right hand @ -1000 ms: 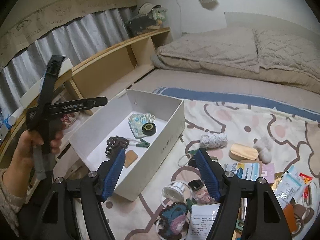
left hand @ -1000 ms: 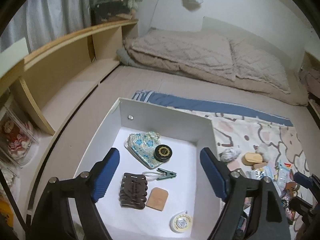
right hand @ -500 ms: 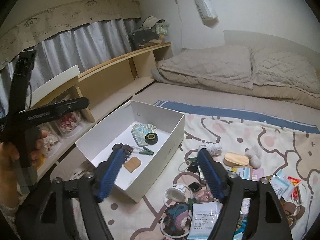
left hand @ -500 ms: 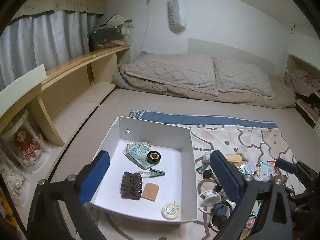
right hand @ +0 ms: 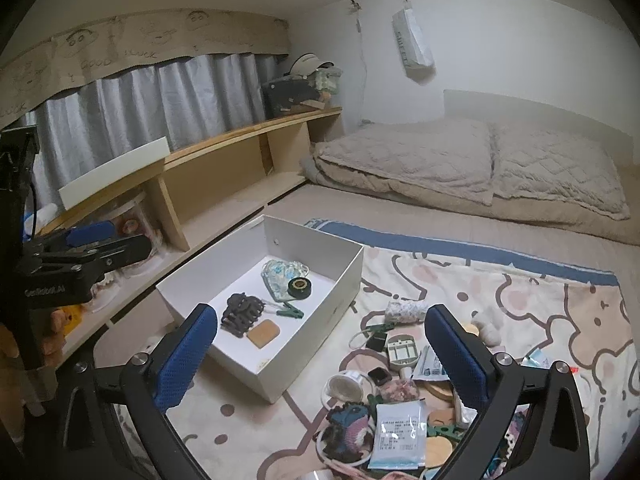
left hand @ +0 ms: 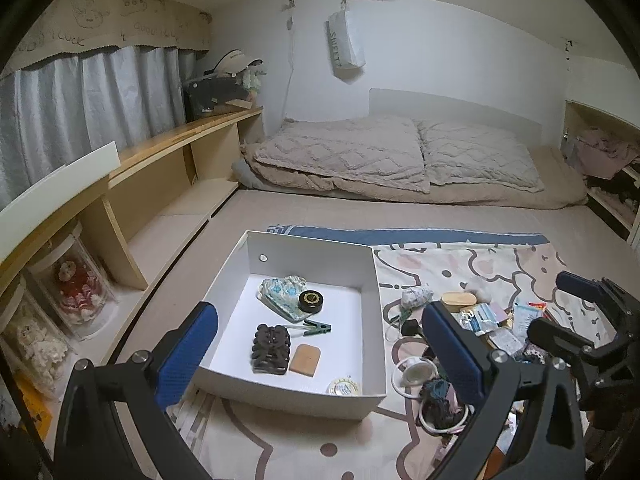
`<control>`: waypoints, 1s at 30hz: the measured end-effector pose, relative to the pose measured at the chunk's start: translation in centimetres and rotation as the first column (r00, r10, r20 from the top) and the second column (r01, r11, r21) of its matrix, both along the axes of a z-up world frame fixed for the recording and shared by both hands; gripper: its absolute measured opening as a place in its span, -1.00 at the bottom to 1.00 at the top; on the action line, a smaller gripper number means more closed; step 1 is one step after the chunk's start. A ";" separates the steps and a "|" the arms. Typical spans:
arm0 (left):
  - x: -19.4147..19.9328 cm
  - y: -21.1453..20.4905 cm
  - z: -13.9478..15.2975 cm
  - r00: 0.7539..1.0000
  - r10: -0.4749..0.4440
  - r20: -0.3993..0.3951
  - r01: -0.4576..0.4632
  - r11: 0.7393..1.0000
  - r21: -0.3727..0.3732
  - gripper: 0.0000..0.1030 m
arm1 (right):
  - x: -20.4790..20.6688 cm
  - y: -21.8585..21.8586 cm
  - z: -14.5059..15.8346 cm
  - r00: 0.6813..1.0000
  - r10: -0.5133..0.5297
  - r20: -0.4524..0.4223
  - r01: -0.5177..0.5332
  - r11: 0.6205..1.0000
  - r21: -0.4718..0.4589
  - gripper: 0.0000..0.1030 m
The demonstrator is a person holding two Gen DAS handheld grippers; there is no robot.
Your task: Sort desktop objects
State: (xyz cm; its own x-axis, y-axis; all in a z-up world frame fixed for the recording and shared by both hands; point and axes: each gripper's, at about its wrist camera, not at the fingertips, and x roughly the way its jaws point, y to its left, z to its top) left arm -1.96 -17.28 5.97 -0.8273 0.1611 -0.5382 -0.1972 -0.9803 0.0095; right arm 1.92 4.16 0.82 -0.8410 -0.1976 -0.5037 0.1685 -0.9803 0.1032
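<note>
White cardboard box (left hand: 362, 402) holds ridged dark clip (left hand: 271, 349); left claw (left hand: 320, 354) wide, empty; right claw (right hand: 320, 354) opening, empty.

The right gripper (right hand: 320, 356) hung above a patterned blanket (right hand: 520, 300), its blue-padded jaws opening with nothing between them. To its left stood a white box (right hand: 340, 280) holding a dark hair claw (right hand: 241, 314), a green clip (right hand: 290, 312), a tan pad (right hand: 263, 333) and a round black tin (right hand: 300, 287). Loose clutter (right hand: 392, 400) lay beside the box. The left gripper (right hand: 86, 242) showed at the frame's left edge.
</note>
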 end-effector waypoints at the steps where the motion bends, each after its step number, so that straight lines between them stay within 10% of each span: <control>1: 0.3 0.0 0.0 1.000 -0.003 -0.003 0.003 1.000 0.004 0.99 | 0.2 -0.1 0.0 1.000 0.000 -0.001 0.000 1.000 0.008 1.00; 30: 8.3 -1.1 -4.6 0.999 0.029 -0.023 -0.030 0.998 -0.047 0.99 | 4.3 -2.4 -2.1 1.000 0.013 -0.004 -0.013 0.996 0.087 1.00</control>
